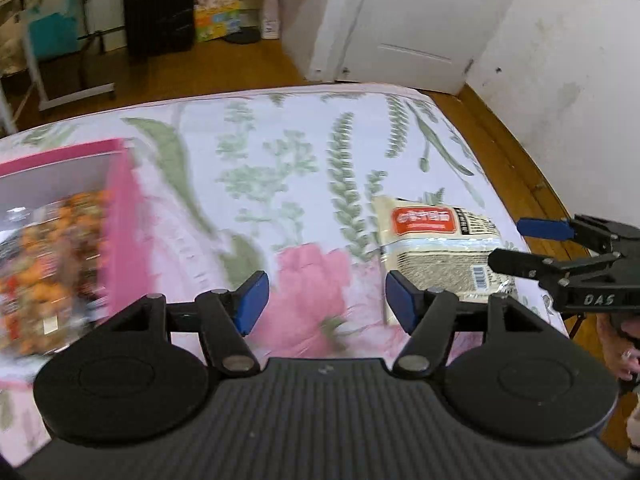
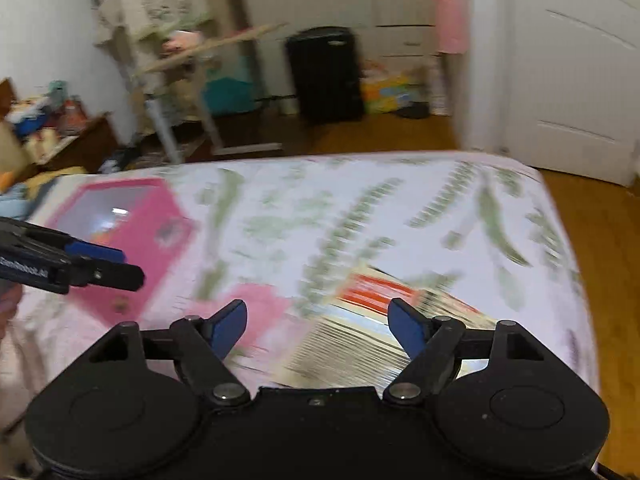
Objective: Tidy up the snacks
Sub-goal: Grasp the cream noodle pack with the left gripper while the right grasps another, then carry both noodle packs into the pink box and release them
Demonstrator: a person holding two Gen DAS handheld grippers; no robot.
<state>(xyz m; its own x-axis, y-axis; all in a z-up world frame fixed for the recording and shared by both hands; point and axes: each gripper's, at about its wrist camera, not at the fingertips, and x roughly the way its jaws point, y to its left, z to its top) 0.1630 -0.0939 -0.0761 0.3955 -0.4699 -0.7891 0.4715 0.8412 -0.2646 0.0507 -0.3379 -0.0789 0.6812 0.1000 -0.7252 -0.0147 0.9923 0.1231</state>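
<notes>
The pink box already holds snacks, being the collecting place; a noodle packet lies apart to its right on the bedsheet; both the left gripper and right gripper hang spread, empty, ready for it.

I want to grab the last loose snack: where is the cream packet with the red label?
The cream plastic packet with the red label lies flat on the floral sheet, right of the pink box, just ahead of the open right gripper.
</notes>
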